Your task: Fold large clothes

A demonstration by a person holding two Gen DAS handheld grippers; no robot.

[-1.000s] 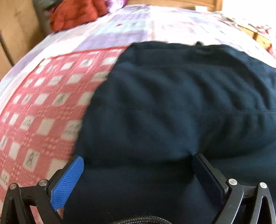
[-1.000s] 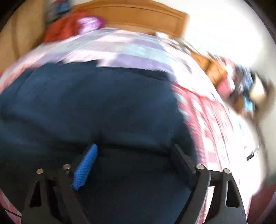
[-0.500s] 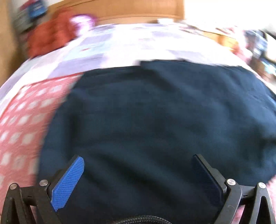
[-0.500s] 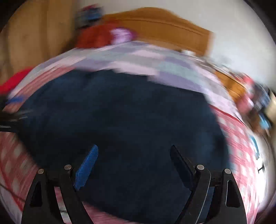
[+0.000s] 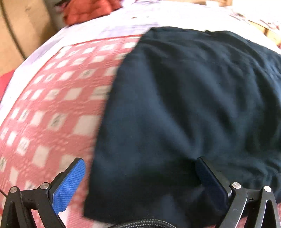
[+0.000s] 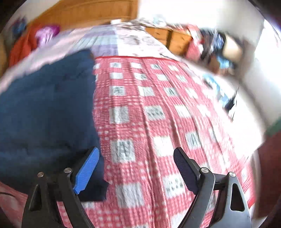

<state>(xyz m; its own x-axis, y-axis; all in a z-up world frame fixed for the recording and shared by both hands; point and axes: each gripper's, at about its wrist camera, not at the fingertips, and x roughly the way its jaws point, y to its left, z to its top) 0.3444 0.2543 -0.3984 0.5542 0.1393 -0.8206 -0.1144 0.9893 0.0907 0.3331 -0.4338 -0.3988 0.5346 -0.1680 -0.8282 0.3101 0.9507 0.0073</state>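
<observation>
Lying flat on a red-and-white checked bedspread [image 6: 158,114], a dark navy garment [image 5: 184,105] is seen already doubled into a rough rectangle, with its left edge showing in the left wrist view and its right edge and near right corner [image 6: 98,193] in the right wrist view. The left gripper [image 5: 140,175] is held wide open over the near left part of the cloth, and nothing is gripped. The right gripper [image 6: 137,168] is likewise spread wide, straddling the right edge, and nothing is clamped. The fabric is judged to be soft, thick and limp, light but prone to sagging and bunching when lifted. A hold would best be taken at the near corners, pinching all layers together, so that the fold is kept square. A red heap of clothes [image 5: 87,10] is left far away at the bed's head.
</observation>
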